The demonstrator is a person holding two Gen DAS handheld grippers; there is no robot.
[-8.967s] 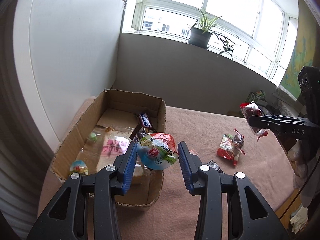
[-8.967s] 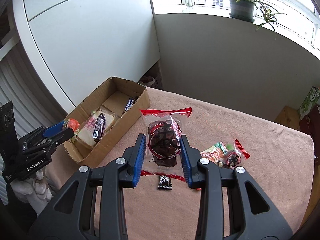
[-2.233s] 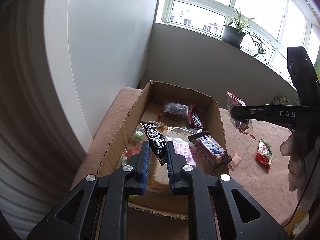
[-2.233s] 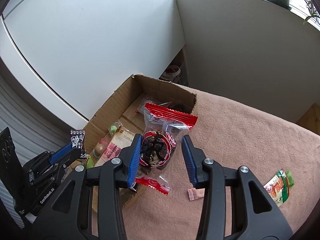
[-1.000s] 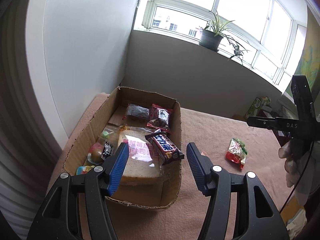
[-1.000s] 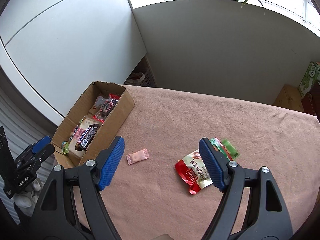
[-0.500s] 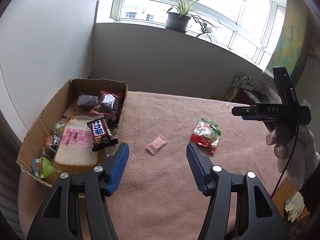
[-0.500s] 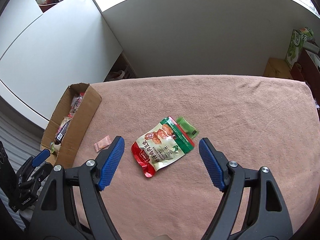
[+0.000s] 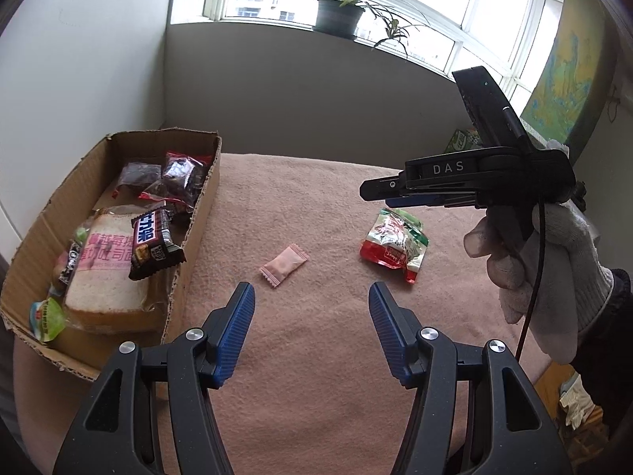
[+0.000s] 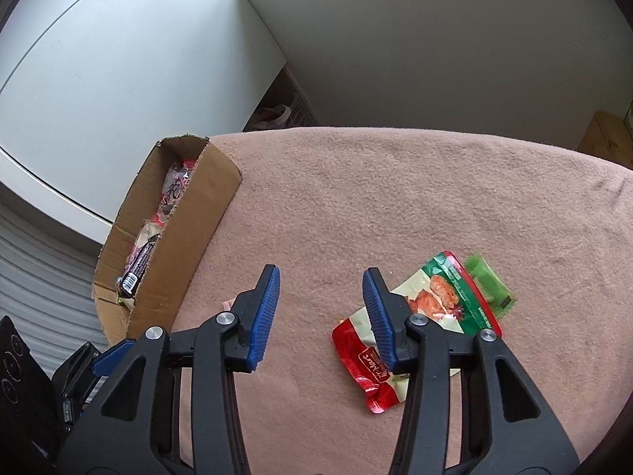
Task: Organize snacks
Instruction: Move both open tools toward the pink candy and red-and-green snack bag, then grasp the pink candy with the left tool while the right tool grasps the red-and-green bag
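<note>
A cardboard box [image 9: 199, 213] at the left of the pink-covered table holds several snacks: a bread slice pack [image 9: 107, 277], a chocolate bar [image 9: 152, 243] and dark cake packs [image 9: 178, 176]. A small pink sachet [image 9: 283, 264] lies on the cloth ahead of my open, empty left gripper [image 9: 310, 316]. A red, white and green snack pouch [image 9: 393, 243] lies further right, under my right gripper [image 9: 379, 192]. In the right wrist view my right gripper [image 10: 320, 297] is open and empty, with the pouch [image 10: 431, 316] under its right finger and the box [image 10: 186, 221] at the left.
A small green packet [image 10: 490, 287] lies against the pouch's far corner. White cabinet panels stand behind the box. A grey wall with a windowsill and a potted plant [image 9: 340, 12] runs behind the table. The table's right edge [image 10: 617, 182] drops off near the pouch.
My left gripper has swung right from the box to face the pink sachet. My right gripper has dropped closer over the pouch and its jaws have narrowed. Both stay empty.
</note>
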